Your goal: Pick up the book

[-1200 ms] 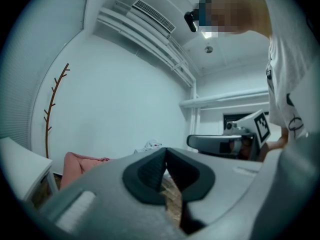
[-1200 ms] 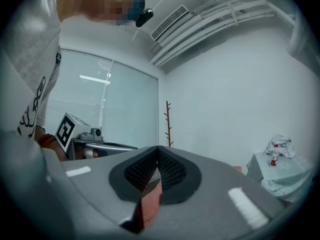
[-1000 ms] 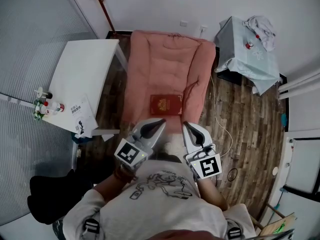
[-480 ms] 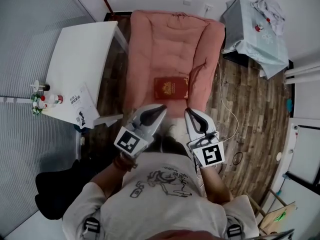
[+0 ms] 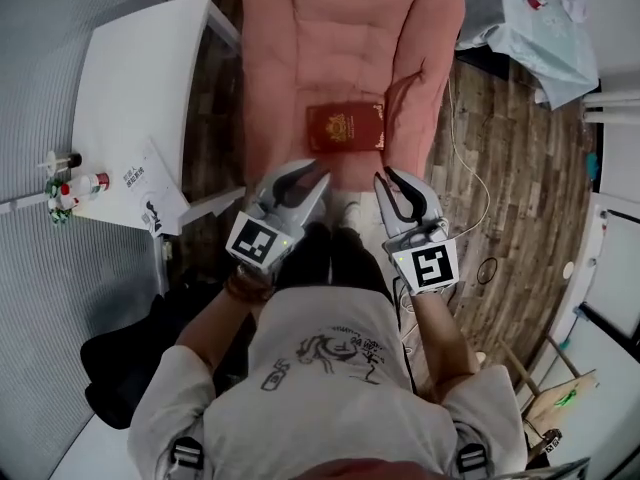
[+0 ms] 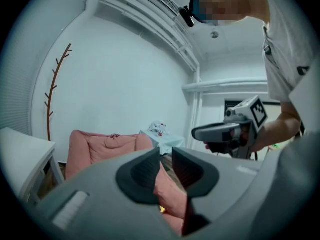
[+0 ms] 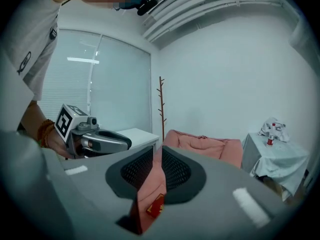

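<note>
Wooden floor (image 5: 500, 168) surrounds a pink lounge cushion (image 5: 300, 48), which lies between a white table (image 5: 130, 98) on the left and a small table under a pale cloth (image 5: 530, 28) on the right. On the near part of the cushion's seat lies the book (image 5: 345, 128), dark red with a gold emblem, flat and closed. Its long axis runs from left to right in the head view, so across the direction in which the person reaches. Both grippers hover in front of the person's body, apart from the book and above the near edge of the cushion. The left gripper (image 5: 312, 176) points up and a little to the right in that view, and the right gripper (image 5: 390, 180) points almost straight up, so the book is ahead of both and between their two lines. Neither one looks clearly nearer to me. In the left gripper view the jaws are opening with only a narrow slit between them, and nothing is inside, only the cushion far behind. The right gripper's jaws are opening in the same way and hold nothing; through their slit the book (image 7: 156, 204) shows small and low, so I judge this gripper is aimed at it more directly.
</note>
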Available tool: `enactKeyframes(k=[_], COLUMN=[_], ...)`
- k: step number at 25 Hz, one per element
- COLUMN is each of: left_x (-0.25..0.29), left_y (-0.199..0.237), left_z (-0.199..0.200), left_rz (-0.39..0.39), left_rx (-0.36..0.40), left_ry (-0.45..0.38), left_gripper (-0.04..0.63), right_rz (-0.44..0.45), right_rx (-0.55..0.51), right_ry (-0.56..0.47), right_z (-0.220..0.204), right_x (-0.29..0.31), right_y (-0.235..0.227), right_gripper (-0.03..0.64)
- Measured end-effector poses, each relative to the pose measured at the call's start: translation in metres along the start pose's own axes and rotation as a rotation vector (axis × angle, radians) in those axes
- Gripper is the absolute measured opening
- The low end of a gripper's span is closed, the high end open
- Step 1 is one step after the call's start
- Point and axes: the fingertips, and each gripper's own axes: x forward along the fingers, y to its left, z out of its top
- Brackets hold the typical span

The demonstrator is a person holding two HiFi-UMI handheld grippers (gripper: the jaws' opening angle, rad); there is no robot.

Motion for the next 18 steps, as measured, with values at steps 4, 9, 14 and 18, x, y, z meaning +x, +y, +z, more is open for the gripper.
enactKeyframes(k=[4,9,14,18], left_x=[0.008,0.023,0.047,0.061], left_y=[0.028,0.058,0.092,0.121], left_z=[-0.050,-0.112,-0.178,-0.229], left_rz=[0.022,0.042,0.075,0.106], left_rx=[-0.001,-0.051,-0.145,-0.208], left_ry=[0.049,0.127,0.197,0.255], left_gripper=[0.098,0.120,0.155,0.167], right_rz=[-0.026,-0.026,-0.015,0.001], right_rx=[0.005,-0.012,-0.007,0.033], right_ry=[0.058,0.151,0.248,0.321], right_z=[-0.042,-0.103,-0.166,-0.216], right_x=[0.019,0.044,0.076,0.103], right_y=[-0.015,-0.036,-0.061,-0.079], right_gripper=[0.084,0.098,0.103,0.121])
